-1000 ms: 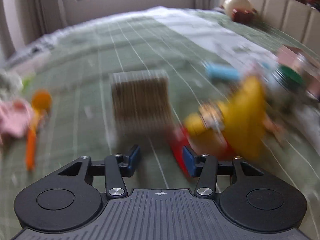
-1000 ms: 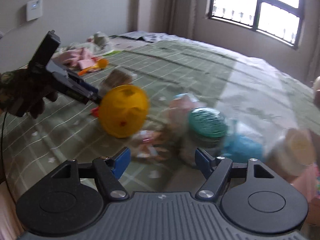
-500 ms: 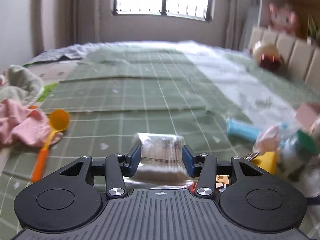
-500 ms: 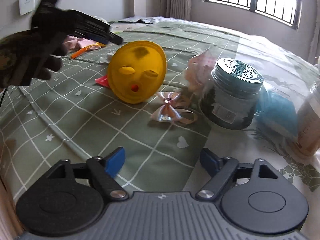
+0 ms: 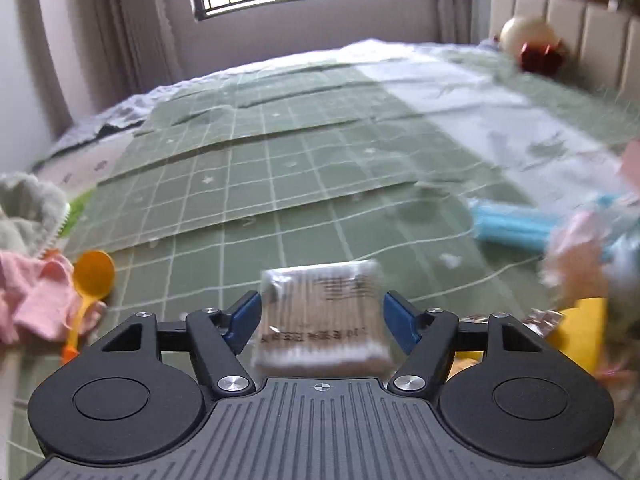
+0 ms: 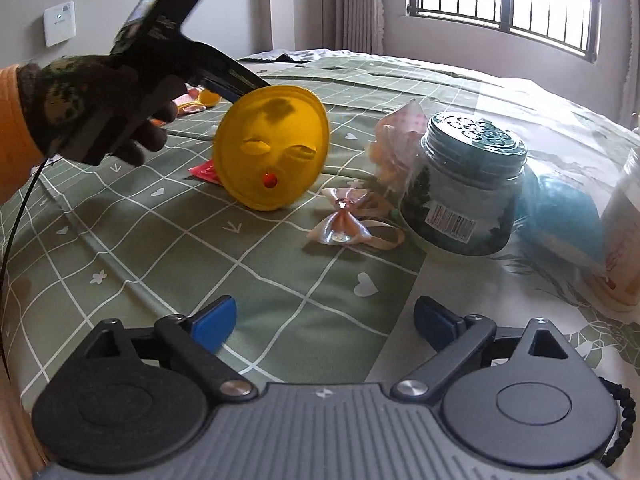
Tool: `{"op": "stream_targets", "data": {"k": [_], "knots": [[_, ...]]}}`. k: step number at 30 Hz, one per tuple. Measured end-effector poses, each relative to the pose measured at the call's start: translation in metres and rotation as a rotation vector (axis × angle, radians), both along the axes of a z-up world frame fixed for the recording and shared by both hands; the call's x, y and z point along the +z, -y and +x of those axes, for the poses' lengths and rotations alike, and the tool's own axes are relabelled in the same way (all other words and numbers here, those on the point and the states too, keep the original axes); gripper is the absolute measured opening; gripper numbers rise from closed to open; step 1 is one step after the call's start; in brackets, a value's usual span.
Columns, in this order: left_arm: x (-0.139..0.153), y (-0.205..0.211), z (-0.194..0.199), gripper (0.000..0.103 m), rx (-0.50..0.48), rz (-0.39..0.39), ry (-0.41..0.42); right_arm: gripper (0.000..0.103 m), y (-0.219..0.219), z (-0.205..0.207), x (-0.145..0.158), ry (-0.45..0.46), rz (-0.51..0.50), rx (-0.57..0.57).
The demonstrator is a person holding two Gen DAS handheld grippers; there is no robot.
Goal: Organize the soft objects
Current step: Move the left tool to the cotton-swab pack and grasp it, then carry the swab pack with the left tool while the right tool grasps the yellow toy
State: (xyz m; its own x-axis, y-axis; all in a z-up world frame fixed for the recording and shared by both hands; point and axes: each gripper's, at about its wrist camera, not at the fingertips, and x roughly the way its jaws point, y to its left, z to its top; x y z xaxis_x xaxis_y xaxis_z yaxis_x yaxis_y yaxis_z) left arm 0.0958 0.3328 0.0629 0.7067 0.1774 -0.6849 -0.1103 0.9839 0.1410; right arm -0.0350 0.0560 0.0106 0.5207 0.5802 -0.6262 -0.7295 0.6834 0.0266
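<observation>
Two blue fingertips of the left tool [image 5: 320, 320] stand on either side of a clear pack of cotton swabs [image 5: 322, 316], seen from the left wrist. The pack sits between them, blurred, with a thin gap on each side, so the tool looks released around it, not clenched. The tool points level along the bed [image 5: 304, 184], which wears a green checked cover. To the left lie an orange spoon [image 5: 90, 284], touching a pink cloth [image 5: 30, 300], with a grey-white cloth [image 5: 26, 212] behind them. To the right lies a light blue roll [image 5: 510, 226], and nearer the edge a blurred yellow thing [image 5: 580, 320]. A cream ball [image 5: 524, 34] rests by the padded headboard [image 5: 576, 20].

From the right wrist, the right tool [image 6: 324, 324] is spread wide and grips nothing; its fingertips hover low over the green cover, pointing across the bed. At upper left a gloved left hand [image 6: 92, 108] with an orange sleeve grips the handle of the left tool, tilted down toward the bed, its front end hidden behind a yellow mask [image 6: 272, 148]. The mask stands on its edge, face toward the camera, with a red packet [image 6: 206, 171] peeking out beside it. Just right of it lies a pink bow [image 6: 344, 226], and beside that a glass jar [image 6: 464, 188] with a teal lid. A pale pink bag [image 6: 396, 144] leans against the jar's left side. A blue pouch [image 6: 564, 216] lies behind the jar, touching a white cup [image 6: 624, 232] at the frame's edge.
</observation>
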Motion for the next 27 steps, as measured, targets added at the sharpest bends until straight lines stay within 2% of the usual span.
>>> {"op": "stream_targets", "data": {"k": [4,8,10,14,17,18,20,24,27], "knots": [[-0.012,-0.011,0.021,0.081,0.029,-0.031,-0.067,0.098,0.0,0.002,0.0,-0.009,0.003,0.008],[-0.014,-0.024,0.03,0.081,0.074,-0.152,-0.082,0.102,0.001,0.005,0.001,-0.042,-0.002,0.016],[-0.01,-0.026,0.025,0.076,0.074,-0.184,-0.067,0.103,0.0,0.008,0.002,-0.065,-0.015,0.022],[0.007,-0.034,-0.011,0.074,0.089,-0.316,0.003,0.103,-0.003,0.009,0.003,-0.063,-0.048,0.055],[0.021,-0.032,-0.052,0.074,0.094,-0.299,0.065,0.102,-0.006,0.008,0.007,-0.053,-0.063,0.083],[0.025,-0.031,-0.067,0.074,0.1,-0.291,0.077,0.093,-0.008,0.008,0.013,-0.044,-0.063,0.101],[0.03,-0.03,-0.096,0.074,0.121,-0.289,0.087,0.088,-0.01,0.005,0.029,0.016,-0.047,0.112],[0.031,-0.034,-0.135,0.074,0.183,-0.305,0.065,0.088,-0.026,0.009,0.068,0.236,-0.048,0.071],[0.024,-0.04,-0.154,0.074,0.202,-0.344,0.065,0.084,-0.047,0.029,0.08,0.265,-0.067,0.078]]}}
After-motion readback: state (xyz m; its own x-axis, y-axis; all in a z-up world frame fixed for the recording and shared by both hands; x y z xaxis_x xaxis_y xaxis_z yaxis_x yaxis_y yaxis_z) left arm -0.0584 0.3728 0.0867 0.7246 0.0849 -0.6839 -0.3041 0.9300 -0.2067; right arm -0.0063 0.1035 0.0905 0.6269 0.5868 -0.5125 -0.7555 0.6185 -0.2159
